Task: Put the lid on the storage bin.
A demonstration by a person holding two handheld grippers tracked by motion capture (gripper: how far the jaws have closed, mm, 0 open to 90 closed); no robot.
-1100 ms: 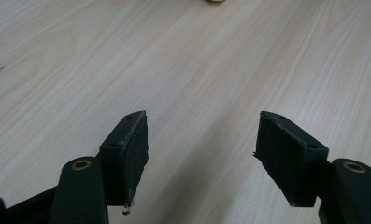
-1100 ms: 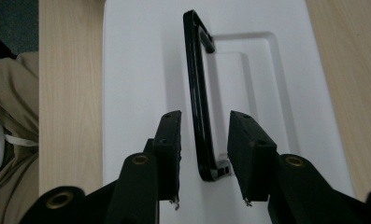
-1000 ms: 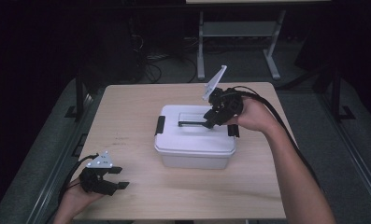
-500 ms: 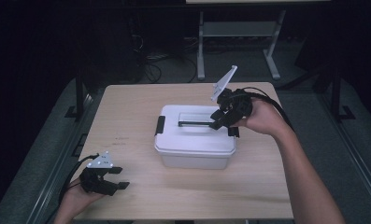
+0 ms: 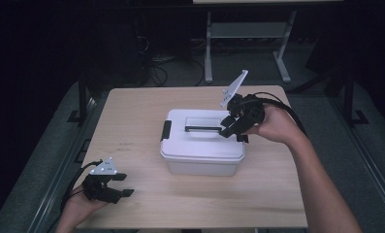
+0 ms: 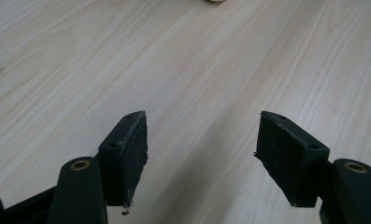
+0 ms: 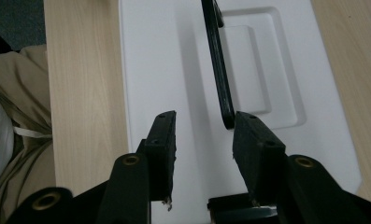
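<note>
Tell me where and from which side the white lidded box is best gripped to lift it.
Probably by the black carry handle lying flat in the recess of the white box lid, approached from above. It is a thin bar along the lid's middle, narrow enough for the jaws, whereas the box body looks too wide. The right gripper sits over the handle's end, jaws just opening and holding nothing.

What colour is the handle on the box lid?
Black; the handle stands out against the white lid, best in the right gripper view.

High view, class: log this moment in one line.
right gripper: open, jaws just opening, over white box by handle | left gripper: open, on table
</note>
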